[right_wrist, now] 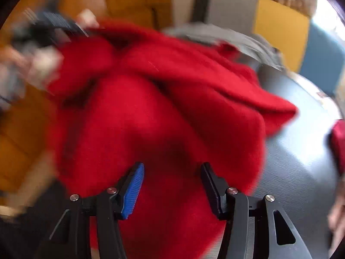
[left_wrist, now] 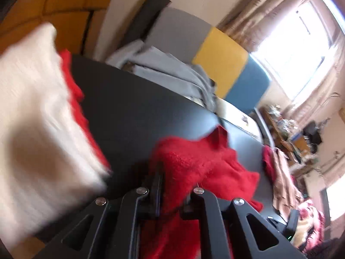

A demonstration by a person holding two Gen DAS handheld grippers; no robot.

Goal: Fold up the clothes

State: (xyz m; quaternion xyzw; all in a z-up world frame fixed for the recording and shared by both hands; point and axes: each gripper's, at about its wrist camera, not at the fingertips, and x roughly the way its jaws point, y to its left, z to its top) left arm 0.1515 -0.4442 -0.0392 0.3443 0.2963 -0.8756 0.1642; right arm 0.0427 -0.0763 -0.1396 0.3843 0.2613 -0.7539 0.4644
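The left gripper (left_wrist: 172,185) is pinched on a bunch of the red sweater (right_wrist: 155,108), the knit gathered between its fingers and spilling just ahead of them. The right gripper (right_wrist: 172,185) stands released, fingers apart over the sweater's body, nothing pressed between them. Beyond lies the black table (left_wrist: 133,108) (grey clothes sit past its far edge). This looks like mid-fold regrasping; next, the right fingers need a fresh edge to pinch.

A: Daylight enters through the overexposed curtained window (left_wrist: 299,49), blown white. Sheen on the glossy black tabletop (right_wrist: 301,155).

B: Motion blur smears the fuzzy red knitted garment (right_wrist: 161,108) and the cream ribbed sleeve (left_wrist: 32,112). Fisheye bending, dark corners.
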